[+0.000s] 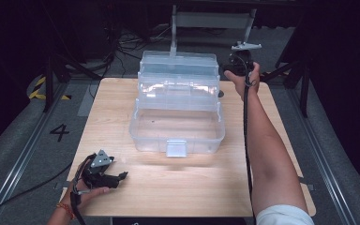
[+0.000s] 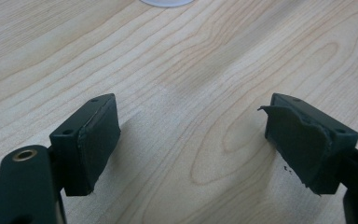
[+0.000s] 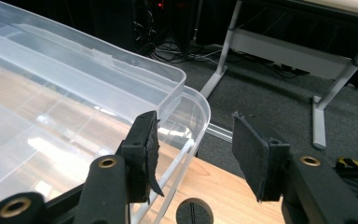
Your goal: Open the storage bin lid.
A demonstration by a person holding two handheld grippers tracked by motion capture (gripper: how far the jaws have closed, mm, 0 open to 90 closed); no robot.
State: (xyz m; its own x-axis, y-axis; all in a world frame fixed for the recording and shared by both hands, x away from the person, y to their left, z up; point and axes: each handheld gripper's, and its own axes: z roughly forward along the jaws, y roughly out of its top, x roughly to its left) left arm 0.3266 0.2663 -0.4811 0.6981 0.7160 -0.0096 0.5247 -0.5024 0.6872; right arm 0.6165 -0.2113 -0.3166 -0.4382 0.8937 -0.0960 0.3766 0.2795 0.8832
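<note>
High view framing puts the left gripper [image 1: 104, 169] nearest, held low over the front left part of the pale wooden tabletop [image 1: 178, 187], its jaws spread with nothing between them; in the left gripper view only bare wood grain is seen between the worn black pads [image 2: 95, 140], so this hand is judged to be parked out of the way. Beyond it, at the table's middle, the clear plastic tiered storage box [image 1: 177, 124] is seen fanned open, its trays stepped back towards the far edge and its grey latch [image 1: 176, 148] facing the person. Farthest, the right gripper [image 1: 236, 65] is held beside the box's rear right corner, its jaws parted and gripping nothing; in the right gripper view the tray rim [image 3: 177, 86] lies just left of the left pad [image 3: 151, 149], apart from it. Open tabletop is left on both sides of the box, while the far right table edge drops to grey carpeted floor [image 3: 261, 93].
</note>
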